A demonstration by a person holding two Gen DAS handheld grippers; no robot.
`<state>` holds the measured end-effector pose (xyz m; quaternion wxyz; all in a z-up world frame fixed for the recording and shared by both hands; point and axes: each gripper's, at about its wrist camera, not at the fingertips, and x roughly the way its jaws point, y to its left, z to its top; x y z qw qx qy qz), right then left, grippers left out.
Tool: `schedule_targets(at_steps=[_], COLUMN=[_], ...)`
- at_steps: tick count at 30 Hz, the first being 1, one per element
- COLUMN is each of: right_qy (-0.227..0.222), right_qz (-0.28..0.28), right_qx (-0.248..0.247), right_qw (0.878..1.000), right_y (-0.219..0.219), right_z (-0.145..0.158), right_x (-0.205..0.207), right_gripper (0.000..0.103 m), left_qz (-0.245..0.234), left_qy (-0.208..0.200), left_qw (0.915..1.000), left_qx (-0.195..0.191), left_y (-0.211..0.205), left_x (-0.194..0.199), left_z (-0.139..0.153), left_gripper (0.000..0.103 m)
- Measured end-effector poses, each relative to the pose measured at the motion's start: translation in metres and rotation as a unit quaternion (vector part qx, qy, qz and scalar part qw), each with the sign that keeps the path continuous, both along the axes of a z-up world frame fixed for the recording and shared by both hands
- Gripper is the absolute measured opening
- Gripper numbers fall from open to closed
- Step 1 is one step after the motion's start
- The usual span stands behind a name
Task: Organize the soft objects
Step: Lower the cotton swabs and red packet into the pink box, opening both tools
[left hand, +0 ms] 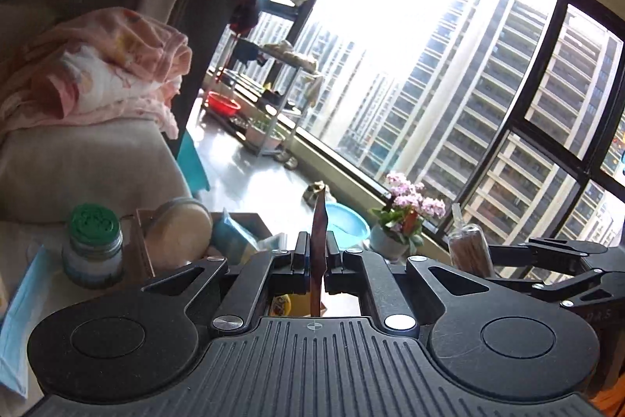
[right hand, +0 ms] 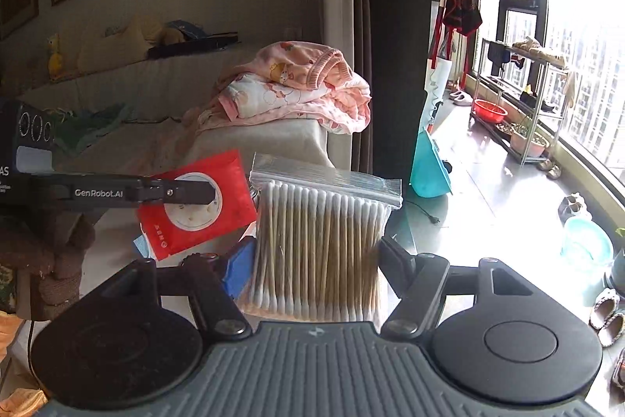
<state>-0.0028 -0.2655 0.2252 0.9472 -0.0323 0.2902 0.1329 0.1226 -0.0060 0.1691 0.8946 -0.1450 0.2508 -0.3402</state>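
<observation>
Step in hand, as judged: two soft packets are held aloft together, one per gripper, in transit to wherever they are to be sorted. No destination can be made out with certainty; an open brown box (left hand: 203,241) at the left of the left wrist view is a likely candidate.

Items, listed left to right:

1. Green-capped jar (left hand: 93,245), one, standing beside the brown box. Not held.
2. Red flat packet (right hand: 195,202), one. It is pinched edge-on by the left gripper (left hand: 317,253), whose jaws are clenched on it; in the left wrist view it appears only as a thin upright strip between the fingers.
3. Bag of cotton swabs (right hand: 316,245), one, clear zip type, upright. It is grasped across its width by the right gripper (right hand: 316,260), jaws set wide against both sides, zip edge uppermost.
4. Pink bedding pile (right hand: 304,88), one heap, lying on a sofa arm behind both packets. Untouched.
5. Blue basin (left hand: 347,225), one, on the floor by the window.

Next move, as judged: each packet is to be carried over its container and lowered before the jaws are released; the two grippers are close together, so clearance between them is called for.
</observation>
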Motion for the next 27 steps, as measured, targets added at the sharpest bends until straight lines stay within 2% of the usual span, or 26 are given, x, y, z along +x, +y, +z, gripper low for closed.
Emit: schedule_targets(at_steps=[2, 4, 5, 7, 9, 11, 16, 19, 22, 23, 27], right_qy=[-0.013, -0.015, -0.011, 0.001, 0.016, 0.027, 0.051, 0.103, 0.185, 0.205, 0.235], right_qz=[-0.003, -0.004, -0.005, -0.011, -0.022, -0.029, -0.020, -0.003, 0.012, 0.009, -0.025], right_qx=[-0.001, 0.001, 0.001, 0.003, 0.005, 0.007, 0.022, 0.061, 0.110, 0.106, 0.003], right_qw=[1.000, 1.000, 1.000, 1.000, 1.000, 0.999, 0.998, 0.993, 0.976, 0.973, 0.972], right_y=[-0.002, -0.003, -0.003, -0.005, -0.006, -0.006, 0.012, 0.037, 0.060, 0.069, 0.103], right_z=[0.003, 0.001, -0.001, -0.008, -0.015, -0.020, -0.024, -0.038, -0.074, -0.090, -0.149], right_x=[0.005, 0.014, 0.020, 0.035, 0.052, 0.070, 0.121, 0.163, 0.202, 0.212, 0.240], right_gripper=[0.068, 0.068, 0.068, 0.068, 0.068, 0.068, 0.068, 0.068, 0.068, 0.068, 0.067], left_qz=[0.014, 0.016, 0.027, 0.066, 0.083, 0.083, 0.102, 0.121, 0.125, 0.129, 0.148], left_qy=[0.012, 0.079, 0.115, 0.138, 0.120, 0.110, 0.082, 0.075, 0.074, 0.073, 0.062], left_qw=[0.9997, 0.9956, 0.9919, 0.9881, 0.9894, 0.9905, 0.9913, 0.9896, 0.9890, 0.9888, 0.9864], left_qx=[-0.017, -0.046, -0.047, -0.022, -0.002, -0.004, -0.012, -0.019, -0.025, -0.019, 0.039], left_y=[-0.008, -0.014, -0.012, -0.009, -0.005, 0.006, 0.041, 0.062, 0.085, 0.093, 0.114], left_x=[0.033, 0.074, 0.090, 0.109, 0.113, 0.114, 0.085, 0.064, 0.044, 0.037, 0.015], left_z=[-0.014, -0.044, -0.061, -0.088, -0.100, -0.103, -0.091, -0.087, -0.089, -0.091, -0.097], left_gripper=[0.010, 0.014, 0.014, 0.015, 0.015, 0.015, 0.015, 0.015, 0.015, 0.015, 0.015])
